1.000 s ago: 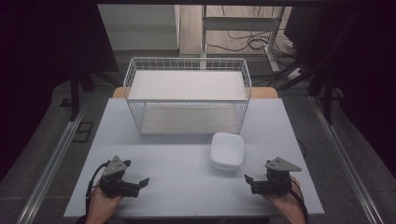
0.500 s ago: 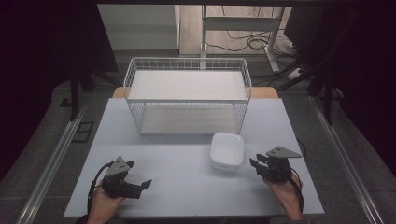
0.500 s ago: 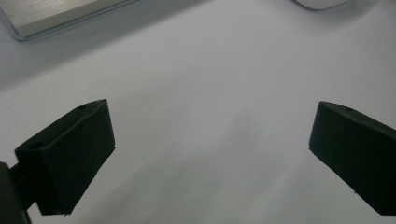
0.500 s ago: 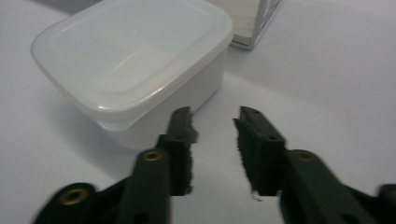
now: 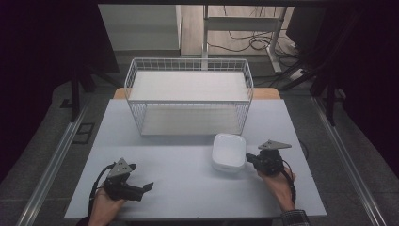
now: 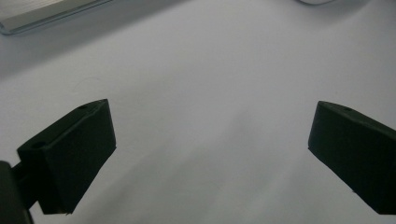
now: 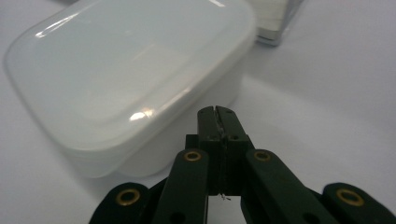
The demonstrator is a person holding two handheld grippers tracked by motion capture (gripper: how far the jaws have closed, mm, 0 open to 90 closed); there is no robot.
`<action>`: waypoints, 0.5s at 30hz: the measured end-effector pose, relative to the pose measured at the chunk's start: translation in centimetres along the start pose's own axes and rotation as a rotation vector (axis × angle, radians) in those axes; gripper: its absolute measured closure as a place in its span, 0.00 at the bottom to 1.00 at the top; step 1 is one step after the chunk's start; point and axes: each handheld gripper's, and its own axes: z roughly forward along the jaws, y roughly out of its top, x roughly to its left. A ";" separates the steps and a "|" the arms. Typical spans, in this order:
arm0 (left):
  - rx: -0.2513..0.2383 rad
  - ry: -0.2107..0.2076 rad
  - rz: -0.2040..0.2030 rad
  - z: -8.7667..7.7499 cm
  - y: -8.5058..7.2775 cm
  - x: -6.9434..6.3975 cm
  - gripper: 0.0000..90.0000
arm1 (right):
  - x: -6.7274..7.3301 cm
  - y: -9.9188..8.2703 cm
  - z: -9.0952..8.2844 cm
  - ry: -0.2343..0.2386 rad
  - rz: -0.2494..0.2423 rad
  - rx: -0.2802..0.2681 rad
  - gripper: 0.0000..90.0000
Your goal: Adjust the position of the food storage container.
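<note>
While the left gripper [image 5: 141, 187] waits low over bare table [image 5: 188, 188] with jaws spread wide, the right gripper [image 7: 217, 112], pinched closed on nothing, points at the side of the white box [image 5: 228, 152], probably to nudge it. Beyond stands the wire basket [image 5: 188, 96].

Your white container [image 7: 126, 79] is cut by the top edge in the right gripper view; its far side stays hidden.
</note>
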 end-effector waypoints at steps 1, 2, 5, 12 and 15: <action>0.001 0.000 0.000 0.0 0.0 0.0 0.00 | 0.4 0.0 0.0 -0.008 -0.012 0.009 0.99; 0.002 0.000 0.000 0.0 0.0 0.0 0.00 | 1.0 -0.2 0.1 0.006 -0.020 0.020 0.99; 0.003 -0.001 -0.005 0.0 0.0 0.0 0.01 | 1.5 -0.5 0.2 0.027 -0.029 0.026 0.99; 0.009 -0.001 -0.010 0.0 0.0 0.0 0.01 | 4.5 -0.4 0.6 0.108 -0.067 0.027 0.99; 0.006 -0.008 -0.022 0.0 0.0 0.0 0.01 | 5.8 -0.1 0.8 0.126 -0.114 0.039 0.99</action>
